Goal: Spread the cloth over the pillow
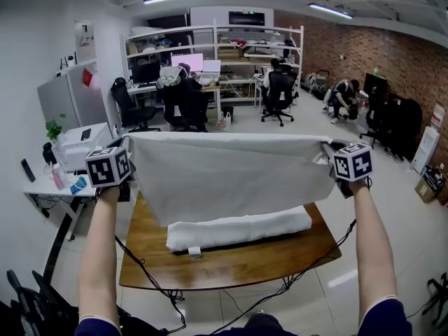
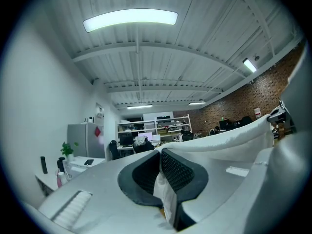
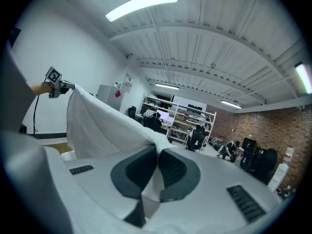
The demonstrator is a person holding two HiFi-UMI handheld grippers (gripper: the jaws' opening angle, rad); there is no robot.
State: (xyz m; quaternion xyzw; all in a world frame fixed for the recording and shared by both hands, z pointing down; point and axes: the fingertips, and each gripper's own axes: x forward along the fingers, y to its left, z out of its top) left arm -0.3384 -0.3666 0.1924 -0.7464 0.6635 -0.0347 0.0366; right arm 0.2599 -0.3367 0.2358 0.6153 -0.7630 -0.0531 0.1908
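Left gripper (image 2: 160, 177) – jaws clamped tight on cloth (image 1: 224, 173) corner, fabric pinched between them. Right gripper (image 3: 157, 169) – jaws likewise closed on opposite corner. Cloth stretched between both jaws, hanging as sheet below them. Pillow (image 1: 238, 229) on counter (image 1: 231, 268), well below jaws, under cloth's hanging edge.
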